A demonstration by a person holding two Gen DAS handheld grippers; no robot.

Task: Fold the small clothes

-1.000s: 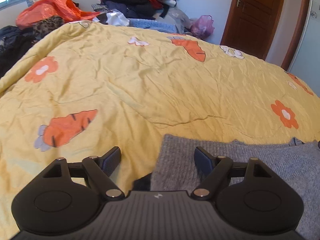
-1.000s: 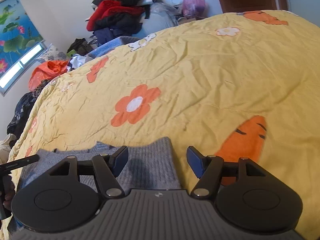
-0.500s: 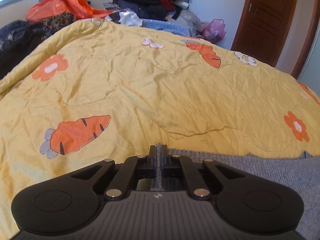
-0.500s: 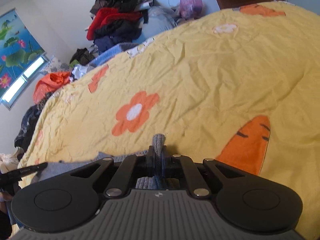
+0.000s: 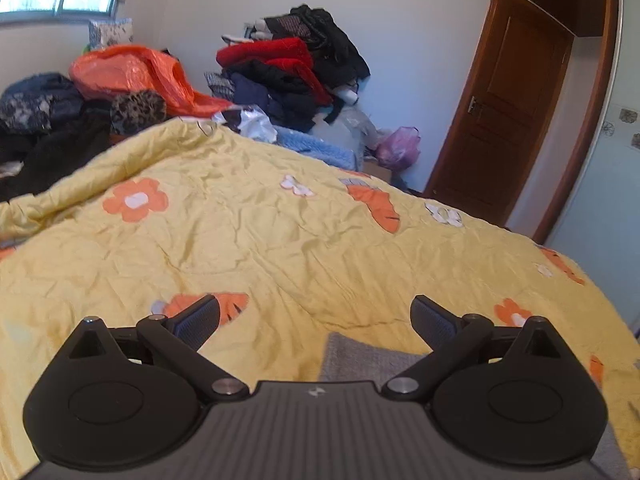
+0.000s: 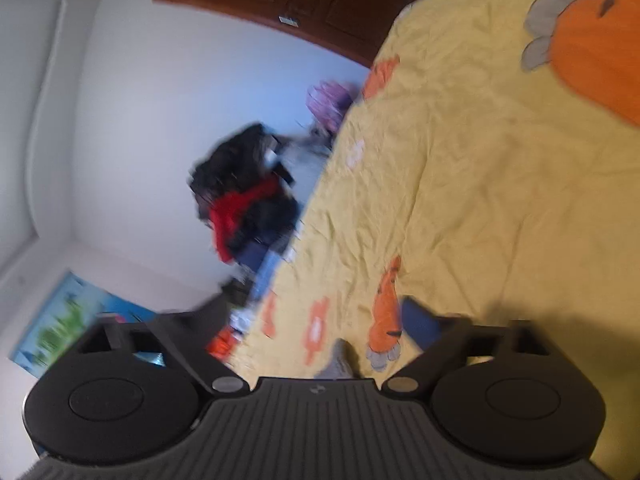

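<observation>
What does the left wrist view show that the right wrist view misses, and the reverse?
Left wrist only: the window, the orange plastic bag, and the open left hand-held gripper over a corner of the grey knit garment. Right wrist only: the right hand-held gripper, open, its view rolled sideways and blurred. Both: the yellow quilt, the clothes pile, the brown door.

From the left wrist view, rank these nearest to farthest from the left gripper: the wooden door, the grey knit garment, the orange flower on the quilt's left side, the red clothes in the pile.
1. grey knit garment, just below the open left gripper
2. orange flower, left, mid-quilt
3. red clothes, in the pile beyond the bed
4. wooden door, far right; close to the pile in depth, so this last pair is uncertain
</observation>
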